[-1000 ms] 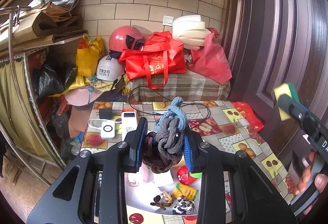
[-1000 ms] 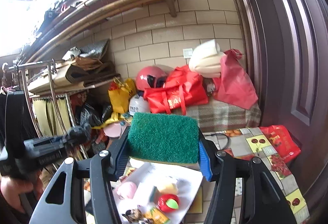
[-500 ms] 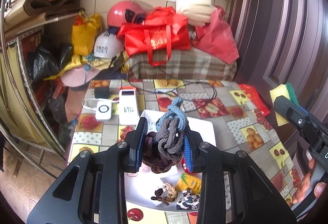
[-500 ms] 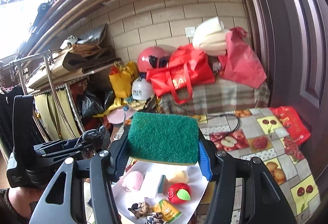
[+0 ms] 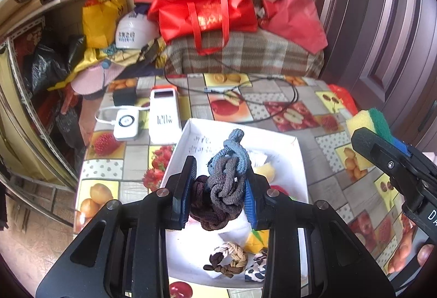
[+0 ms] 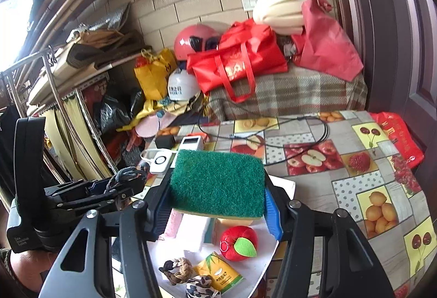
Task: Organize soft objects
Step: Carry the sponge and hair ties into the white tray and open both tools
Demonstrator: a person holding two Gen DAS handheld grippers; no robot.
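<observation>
Green-and-yellow sponge (image 6: 217, 184) over a white tray (image 5: 297, 158); blue, grey and brown scrunchies (image 5: 224, 186); red plush apple (image 6: 238, 243) with green leaf; leopard-print band (image 6: 199, 287); fruit-print patchwork tablecloth (image 6: 355, 169); red bag (image 6: 237, 60), pink helmet (image 6: 196, 38) behind

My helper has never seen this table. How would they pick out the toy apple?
Find the white tray on the fruit-print tablecloth. Near its right edge, under the green sponge in the right gripper, sits the toy apple: the only round red thing there, with a green felt leaf.
</observation>
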